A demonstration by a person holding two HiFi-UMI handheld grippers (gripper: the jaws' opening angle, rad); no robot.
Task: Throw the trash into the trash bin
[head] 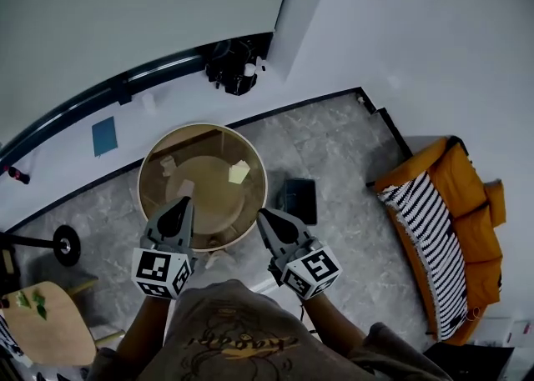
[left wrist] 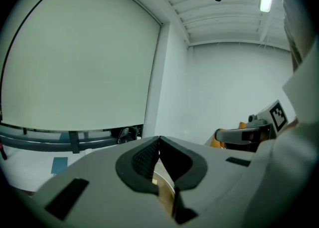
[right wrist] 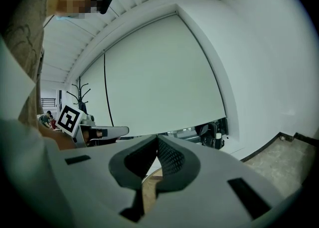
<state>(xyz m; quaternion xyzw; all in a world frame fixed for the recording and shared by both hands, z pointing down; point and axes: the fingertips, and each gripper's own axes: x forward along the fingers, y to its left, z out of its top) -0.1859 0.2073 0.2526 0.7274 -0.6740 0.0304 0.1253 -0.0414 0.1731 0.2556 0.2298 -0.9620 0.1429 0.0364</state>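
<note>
In the head view a round glass-topped table (head: 158, 154) stands in front of me. A pale yellow crumpled scrap (head: 239, 171) and a beige scrap (head: 185, 187) lie on it. A small black bin (head: 299, 198) sits on the floor just right of the table. My left gripper (head: 183, 202) hovers over the table's near left edge, its jaws shut and empty. Over the near right edge my right gripper (head: 261, 215) is also shut with nothing held. In the left gripper view the fingertips (left wrist: 159, 138) meet; in the right gripper view the tips (right wrist: 157, 137) meet too.
An orange sofa (head: 467, 204) with a striped blanket stands at the right. A wooden seat (head: 42, 325) and a coat stand's base (head: 65, 244) are at the lower left. Black equipment (head: 234, 67) sits by the far wall. Grey stone floor surrounds the table.
</note>
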